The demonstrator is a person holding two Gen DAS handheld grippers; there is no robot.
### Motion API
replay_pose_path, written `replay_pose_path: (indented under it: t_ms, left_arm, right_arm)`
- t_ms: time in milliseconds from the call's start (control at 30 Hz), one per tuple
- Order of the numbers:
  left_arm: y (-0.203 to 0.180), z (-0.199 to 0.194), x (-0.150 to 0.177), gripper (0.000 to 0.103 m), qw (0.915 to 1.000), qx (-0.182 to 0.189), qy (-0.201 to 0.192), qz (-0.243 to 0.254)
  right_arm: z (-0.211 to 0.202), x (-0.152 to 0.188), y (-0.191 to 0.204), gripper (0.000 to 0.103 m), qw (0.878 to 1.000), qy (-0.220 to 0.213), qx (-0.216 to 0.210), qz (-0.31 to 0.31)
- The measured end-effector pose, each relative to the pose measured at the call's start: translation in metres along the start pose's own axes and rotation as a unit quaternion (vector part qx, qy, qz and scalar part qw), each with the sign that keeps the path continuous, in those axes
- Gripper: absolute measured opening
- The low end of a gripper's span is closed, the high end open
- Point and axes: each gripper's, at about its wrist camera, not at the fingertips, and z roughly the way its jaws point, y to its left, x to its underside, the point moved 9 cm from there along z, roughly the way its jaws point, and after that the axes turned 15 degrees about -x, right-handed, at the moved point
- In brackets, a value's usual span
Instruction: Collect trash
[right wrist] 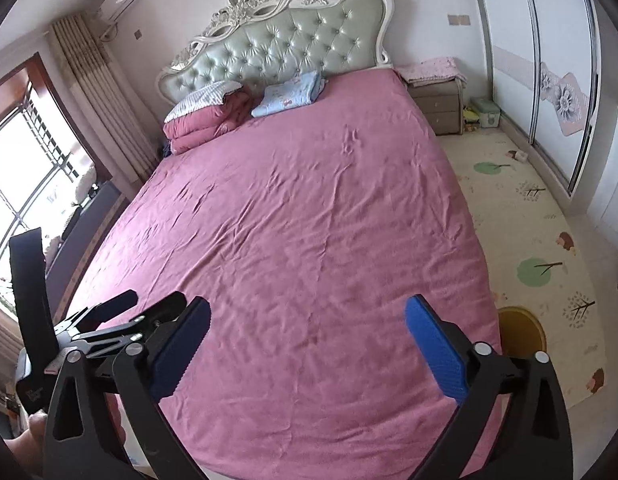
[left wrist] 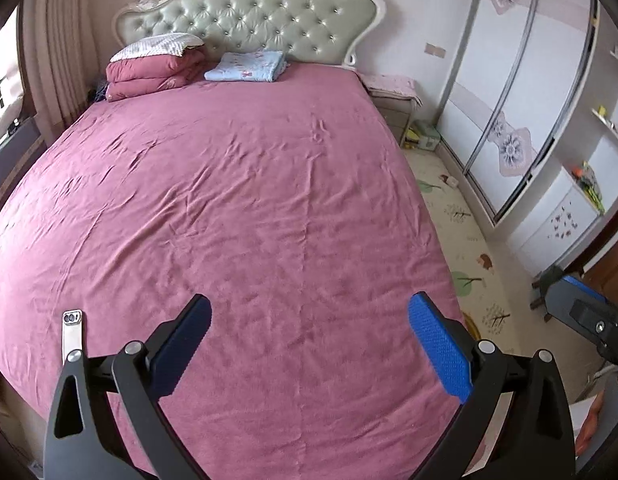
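Both grippers hang over the foot of the bed, jaws spread wide and gripping nothing. The left gripper [left wrist: 309, 344] shows its blue ribbed pads [left wrist: 441, 354] far apart above the wrinkled pink bedspread [left wrist: 269, 200]; the right gripper [right wrist: 307, 344] stands the same way, with the left one's dark linkage visible at the lower left of its view.

No trash lies between or near either pair of fingers. The closest candidate is a small pale scrap [right wrist: 519, 155] on the patterned floor mat [right wrist: 549, 240], in the upper right of the right wrist view near the sliding wardrobe doors [right wrist: 549, 60], well apart from both grippers. It is too small to tell its shape or which way it points. A round yellow bin [right wrist: 523, 330] sits on the mat just beside the bed's right edge, near the right gripper's outer finger.

A slim white phone [left wrist: 72, 332] lies flat on the bedspread at the lower left of the left wrist view, its long axis running toward the headboard, camera end farthest away, just beside the left gripper's outer finger.

At the far end, a tufted green headboard [left wrist: 249, 20] with a carved white frame backs a folded pink quilt [left wrist: 149, 74] and a folded blue blanket [left wrist: 247, 66].
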Motion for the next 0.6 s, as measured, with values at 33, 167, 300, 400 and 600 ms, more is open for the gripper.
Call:
replay_pose_path:
  t_ms: [33, 167, 300, 400, 600]
  left_arm:
    - [0.0013, -0.0005, -0.0012, 0.099, 1.0, 0.003, -0.002, -0.004]
    - [0.0017, 0.0041, -0.0017, 0.099, 0.9998, 0.011, 0.004, -0.015]
    - [0.002, 0.0035, -0.0052, 0.099, 0.9998, 0.009, -0.006, -0.015]
    - [0.0016, 0.0014, -0.006, 0.099, 0.9998, 0.01, -0.011, -0.011]
    - [0.0009, -0.0011, -0.0099, 0.099, 0.9998, 0.008, -0.016, -0.012]
  right_arm:
    - [0.0001, -0.0004, 0.0001, 0.094, 1.0, -0.001, -0.001, -0.001]
    - [0.0004, -0.0019, -0.0014, 0.094, 1.0, -0.003, 0.002, 0.0]
    - [-0.0008, -0.0027, -0.0032, 0.094, 1.0, -0.006, 0.003, 0.005]
    - [0.0002, -0.0041, -0.0054, 0.094, 1.0, -0.007, 0.002, 0.011]
    - [0.0005, -0.0068, -0.0069, 0.094, 1.0, -0.008, 0.001, 0.011]
